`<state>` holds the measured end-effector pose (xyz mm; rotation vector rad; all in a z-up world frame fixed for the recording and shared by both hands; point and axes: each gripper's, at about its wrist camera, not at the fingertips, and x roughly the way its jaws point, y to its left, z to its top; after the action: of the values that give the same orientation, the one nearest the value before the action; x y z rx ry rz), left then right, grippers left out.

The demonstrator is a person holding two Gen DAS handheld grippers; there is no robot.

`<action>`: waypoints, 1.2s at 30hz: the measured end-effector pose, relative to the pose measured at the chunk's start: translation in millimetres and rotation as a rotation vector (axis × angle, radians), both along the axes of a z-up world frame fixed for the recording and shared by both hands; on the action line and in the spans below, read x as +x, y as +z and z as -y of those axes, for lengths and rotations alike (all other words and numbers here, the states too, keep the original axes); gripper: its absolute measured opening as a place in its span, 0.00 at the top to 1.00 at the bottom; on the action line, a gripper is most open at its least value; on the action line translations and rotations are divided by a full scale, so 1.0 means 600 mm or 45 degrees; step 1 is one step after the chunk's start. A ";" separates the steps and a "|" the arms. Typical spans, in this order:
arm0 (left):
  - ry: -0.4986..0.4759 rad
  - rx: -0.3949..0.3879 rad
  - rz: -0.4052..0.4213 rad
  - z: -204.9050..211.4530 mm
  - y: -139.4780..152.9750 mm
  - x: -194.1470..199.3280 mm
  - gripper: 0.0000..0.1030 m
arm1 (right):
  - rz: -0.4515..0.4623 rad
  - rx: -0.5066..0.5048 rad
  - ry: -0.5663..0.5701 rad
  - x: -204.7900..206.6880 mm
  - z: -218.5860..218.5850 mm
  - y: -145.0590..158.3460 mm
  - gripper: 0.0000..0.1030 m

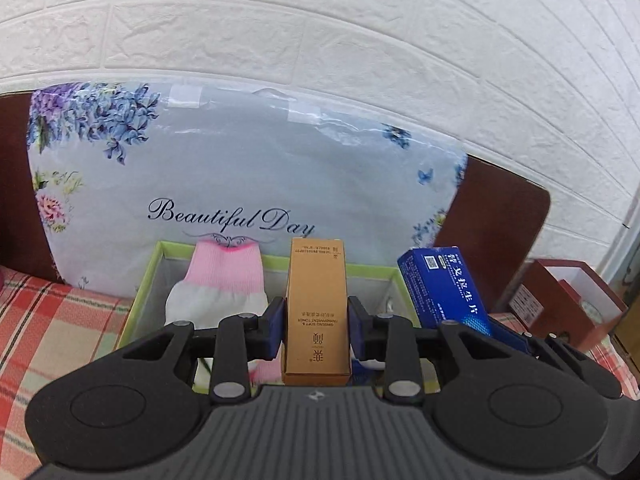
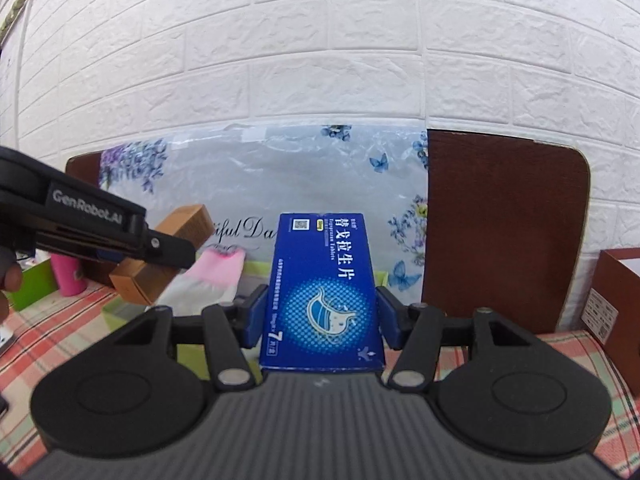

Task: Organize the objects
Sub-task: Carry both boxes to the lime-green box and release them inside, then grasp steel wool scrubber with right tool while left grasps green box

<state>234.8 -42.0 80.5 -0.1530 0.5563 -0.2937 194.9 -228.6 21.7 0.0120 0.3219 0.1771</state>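
Left gripper (image 1: 316, 330) clamps a smooth tan cardboard carton (image 1: 316, 312), long axis pointing away; right gripper (image 2: 318, 320) clamps a glossy blue box (image 2: 322, 292) likewise.

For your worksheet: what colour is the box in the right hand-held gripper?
Blue box; right wrist view.

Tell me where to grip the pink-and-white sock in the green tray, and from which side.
Judging by its pose, take the pink-and-white sock at the pink cuff, coming from above: it is propped against the back wall of the green tray, and stands clear of the gold box that the left gripper holds.
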 end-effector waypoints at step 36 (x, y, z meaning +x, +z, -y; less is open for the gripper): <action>0.154 0.155 -0.079 0.003 -0.037 -0.168 0.25 | 0.108 0.044 -0.207 -0.146 0.038 -0.002 0.00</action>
<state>134.0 -43.9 58.3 -0.0781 0.6221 -0.1373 107.0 -251.6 20.8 0.0646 0.2323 0.0221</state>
